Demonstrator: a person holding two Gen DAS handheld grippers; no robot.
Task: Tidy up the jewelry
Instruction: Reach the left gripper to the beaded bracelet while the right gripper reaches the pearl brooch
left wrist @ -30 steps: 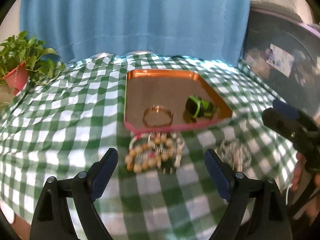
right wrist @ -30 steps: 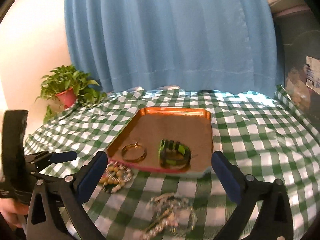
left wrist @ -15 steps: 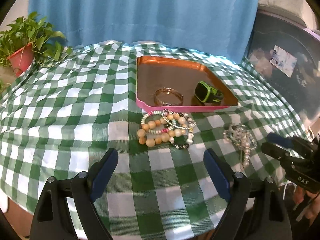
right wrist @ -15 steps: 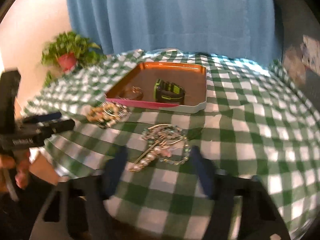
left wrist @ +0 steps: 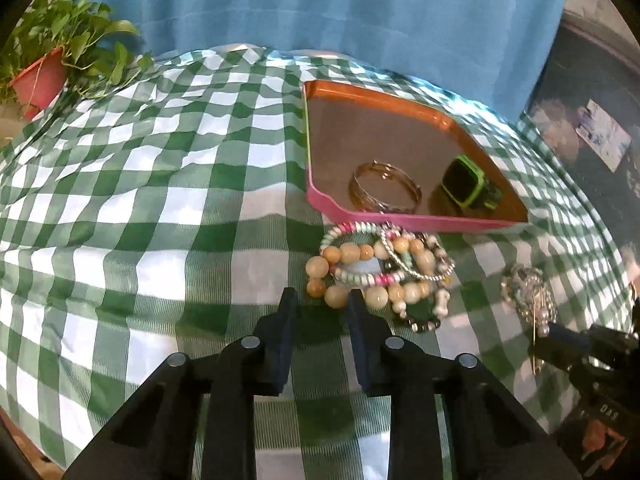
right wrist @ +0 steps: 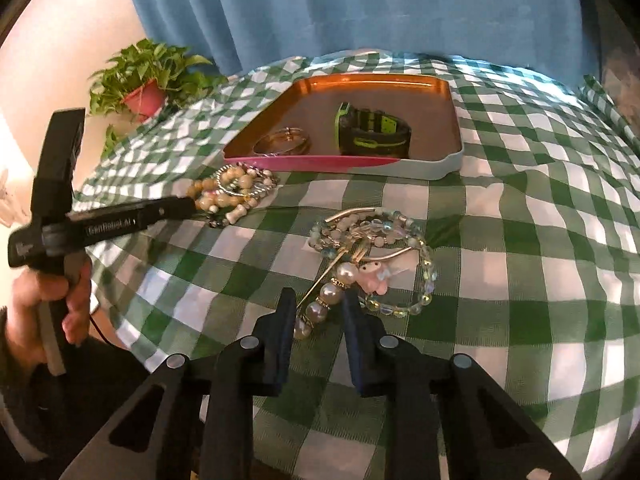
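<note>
A copper tray (left wrist: pixel 384 98) (right wrist: pixel 448 92) with a pink front edge holds a gold bangle (left wrist: pixel 385 193) (right wrist: pixel 283 142) and a green and black watch (left wrist: pixel 470 184) (right wrist: pixel 370 134). A pile of wooden-bead bracelets (left wrist: pixel 380 268) (right wrist: pixel 230 194) lies on the cloth before the tray. My left gripper (left wrist: pixel 322 304) is narrowed, its tips at the pile's near edge with nothing between them. A pile of pearl and glass-bead jewelry (right wrist: pixel 372 256) (left wrist: pixel 528 292) lies to the right. My right gripper (right wrist: pixel 318 302) is narrowed around its pearl strand (right wrist: pixel 324 300).
A green and white checked cloth (left wrist: pixel 160 208) (right wrist: pixel 520 240) covers the round table. A potted plant (left wrist: pixel 44 68) (right wrist: pixel 144 80) stands at the far left edge. A blue curtain (left wrist: pixel 320 4) hangs behind. The left gripper's body (right wrist: pixel 104 220) shows in the right wrist view.
Both grippers have dropped toward the table and their jaws have narrowed from wide open. The left now sits at the wooden-bead pile, the right at the pearl pile.
</note>
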